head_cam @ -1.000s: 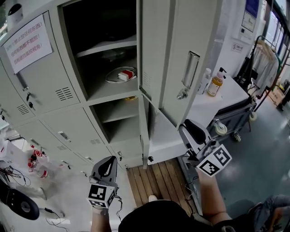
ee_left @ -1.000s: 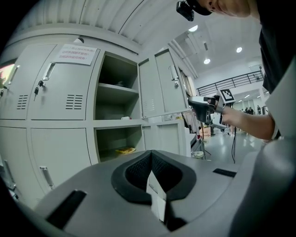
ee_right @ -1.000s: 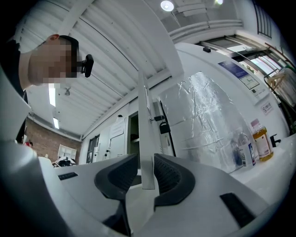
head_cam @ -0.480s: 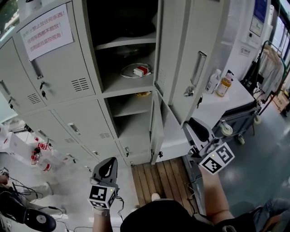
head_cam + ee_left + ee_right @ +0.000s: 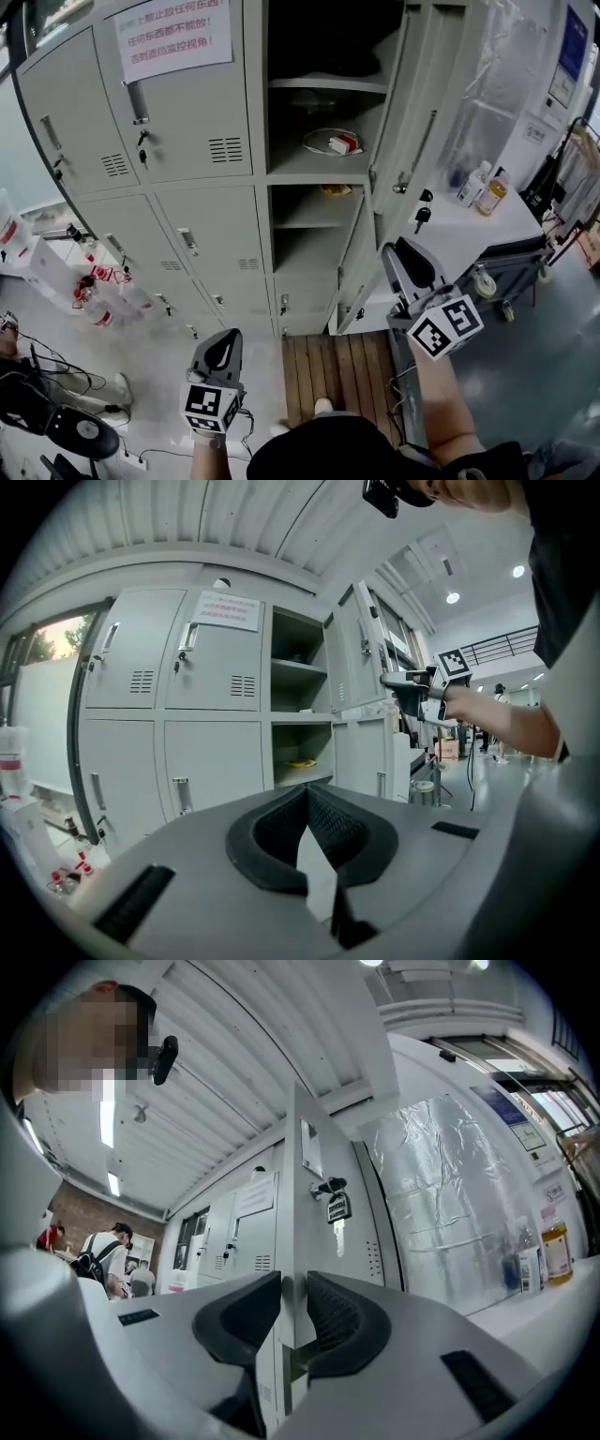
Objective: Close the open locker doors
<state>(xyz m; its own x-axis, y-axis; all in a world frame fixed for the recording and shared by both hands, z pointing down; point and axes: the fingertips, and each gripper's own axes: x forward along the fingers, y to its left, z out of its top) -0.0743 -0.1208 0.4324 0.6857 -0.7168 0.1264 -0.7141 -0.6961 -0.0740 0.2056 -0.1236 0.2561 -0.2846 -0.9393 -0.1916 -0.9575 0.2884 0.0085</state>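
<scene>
The grey lockers (image 5: 206, 216) have one column standing open. Its tall upper door (image 5: 436, 112) hangs partly open with keys (image 5: 422, 214) in the lock. The lower door (image 5: 361, 272) below it is ajar too. My right gripper (image 5: 401, 251) is at the upper door's free edge. In the right gripper view that door (image 5: 323, 1101) runs between the pads, and the right gripper (image 5: 292, 1283) is shut on it. Its jaws have closed a little on the edge in the last second. My left gripper (image 5: 225, 339) hangs low and apart from the lockers. The left gripper (image 5: 307, 789) is shut and empty.
The open upper compartment holds a plate with a red and white item (image 5: 333, 142); something yellow (image 5: 333, 190) lies on the shelf below. A white table with bottles (image 5: 487, 192) stands to the right. A wooden pallet (image 5: 328, 366) lies on the floor, bottles (image 5: 94, 291) and cables to the left.
The upper door has swung from wide open towards the lockers, my right gripper going with it. The view has shifted left. My left gripper stays low in the picture.
</scene>
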